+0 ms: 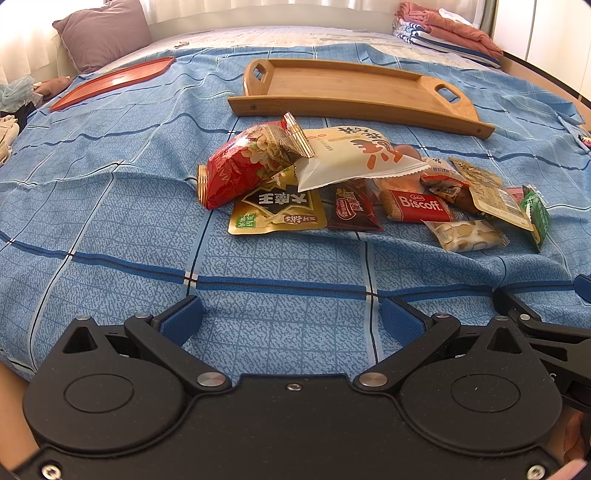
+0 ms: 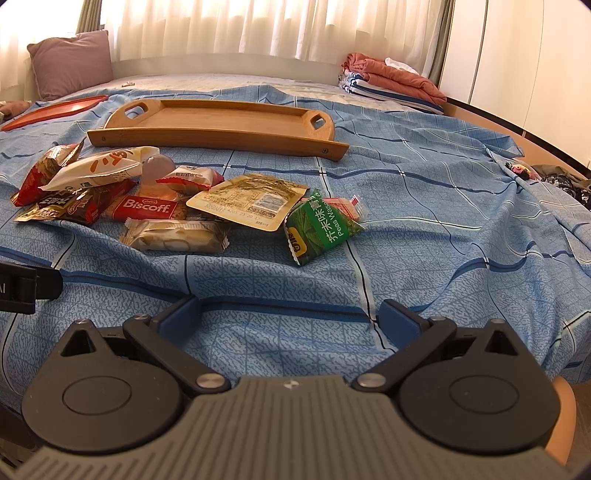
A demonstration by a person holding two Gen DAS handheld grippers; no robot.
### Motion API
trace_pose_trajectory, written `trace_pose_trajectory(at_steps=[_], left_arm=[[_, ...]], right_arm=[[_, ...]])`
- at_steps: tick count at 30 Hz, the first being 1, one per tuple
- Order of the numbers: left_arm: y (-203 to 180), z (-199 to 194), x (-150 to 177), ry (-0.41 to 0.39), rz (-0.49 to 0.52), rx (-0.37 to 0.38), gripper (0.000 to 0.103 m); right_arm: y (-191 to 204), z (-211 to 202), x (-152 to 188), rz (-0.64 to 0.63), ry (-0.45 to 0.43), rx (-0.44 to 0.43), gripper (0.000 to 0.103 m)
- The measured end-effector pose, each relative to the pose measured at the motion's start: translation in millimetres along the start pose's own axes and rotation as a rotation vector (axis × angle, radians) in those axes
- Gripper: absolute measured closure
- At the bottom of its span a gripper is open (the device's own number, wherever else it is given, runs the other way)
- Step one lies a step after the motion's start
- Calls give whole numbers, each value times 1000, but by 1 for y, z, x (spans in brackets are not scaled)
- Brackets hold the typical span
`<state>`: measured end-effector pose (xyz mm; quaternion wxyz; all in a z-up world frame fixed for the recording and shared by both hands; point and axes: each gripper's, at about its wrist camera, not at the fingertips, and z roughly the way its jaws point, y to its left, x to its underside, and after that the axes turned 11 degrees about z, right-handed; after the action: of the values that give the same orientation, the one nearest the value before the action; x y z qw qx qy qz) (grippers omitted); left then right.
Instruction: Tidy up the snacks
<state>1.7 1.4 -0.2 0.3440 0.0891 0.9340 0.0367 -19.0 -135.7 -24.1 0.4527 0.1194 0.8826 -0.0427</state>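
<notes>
A pile of snack packets lies on the blue bedsheet: a red nut bag [image 1: 243,162], a white bag [image 1: 351,155], a gold pouch [image 1: 277,216], a red Biscoff packet [image 1: 421,205] [image 2: 147,208], a tan pouch [image 2: 251,201] and a green peas packet [image 2: 321,227]. An empty wooden tray [image 1: 354,92] [image 2: 221,122] lies beyond the pile. My left gripper [image 1: 291,319] is open and empty, short of the pile. My right gripper [image 2: 290,317] is open and empty, near the peas packet.
An orange-red tray [image 1: 110,81] [image 2: 51,110] lies far left on the bed. A purple pillow [image 1: 103,33] sits at the back left, and folded clothes [image 2: 391,81] at the back right. The bed's wooden edge [image 2: 517,125] runs along the right.
</notes>
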Motion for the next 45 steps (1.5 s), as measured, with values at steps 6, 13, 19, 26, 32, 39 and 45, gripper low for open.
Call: trace_pose_trajectory(at_steps=[6, 13, 19, 26, 32, 39, 45], left_arm=[[0, 0, 0, 0, 1, -1, 0], [0, 0, 0, 0, 1, -1, 0], [0, 0, 0, -1, 1, -2, 0], [0, 0, 0, -1, 1, -2, 0], [0, 0, 0, -2, 3, -3, 0], [1, -2, 1, -15, 1, 1, 0], [1, -4, 2, -22, 9, 0, 0]], right_arm=[[0, 0, 0, 0, 1, 0, 0], [0, 0, -1, -2, 3, 0, 0], [0, 0, -1, -2, 3, 0, 0], [-1, -1, -2, -2, 4, 0, 0], [0, 2, -2, 1, -1, -1, 0], [0, -4, 2, 2, -24, -2, 0], [-1, -9, 8, 7, -58, 12, 0]])
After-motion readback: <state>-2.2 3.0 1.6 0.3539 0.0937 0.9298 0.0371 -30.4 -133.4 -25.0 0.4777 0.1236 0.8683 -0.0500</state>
